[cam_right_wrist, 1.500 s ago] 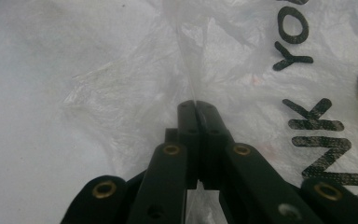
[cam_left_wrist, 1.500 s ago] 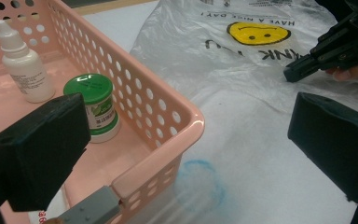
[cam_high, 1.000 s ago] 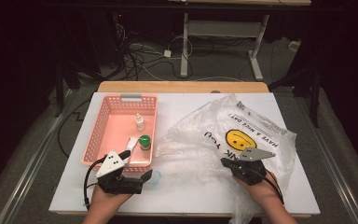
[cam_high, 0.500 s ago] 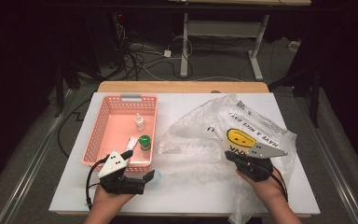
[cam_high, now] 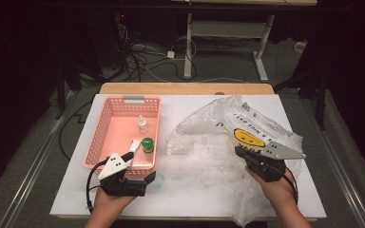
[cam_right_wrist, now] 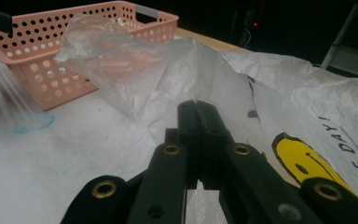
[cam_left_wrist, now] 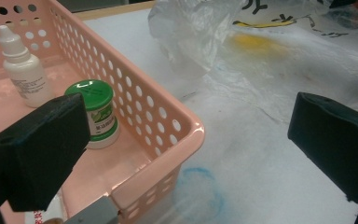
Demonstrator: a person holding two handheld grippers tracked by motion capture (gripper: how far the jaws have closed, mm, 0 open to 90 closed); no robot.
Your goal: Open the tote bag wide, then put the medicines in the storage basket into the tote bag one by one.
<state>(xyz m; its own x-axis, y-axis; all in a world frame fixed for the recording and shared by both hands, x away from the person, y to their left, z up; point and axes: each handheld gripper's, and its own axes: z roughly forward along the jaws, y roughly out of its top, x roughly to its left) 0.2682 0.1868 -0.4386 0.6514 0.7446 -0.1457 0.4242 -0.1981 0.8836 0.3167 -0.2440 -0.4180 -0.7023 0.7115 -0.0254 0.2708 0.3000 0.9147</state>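
Plastic bag edge pinched in right gripper, jaws fully closed on film. Left gripper wide open, empty, beside basket; green-capped jar and dropper bottle not yet bagged.

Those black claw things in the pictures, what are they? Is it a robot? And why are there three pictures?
It isn't a robot. A person holds a grabbing tool in each hand, and each tool has two black fingers.

The wide picture comes from a camera up high, looking down at the white table. The other two come from small cameras riding on the tools, so you look along their fingers.

On the table stands a pink basket. In it are a small white dropper bottle and a little jar with a green lid. Beside it lies a crinkly clear plastic bag with a yellow smiley face.

The left gripper has its fingers wide apart near the basket's corner, holding nothing. The right gripper has its fingers squeezed together, pinching a fold of the bag.
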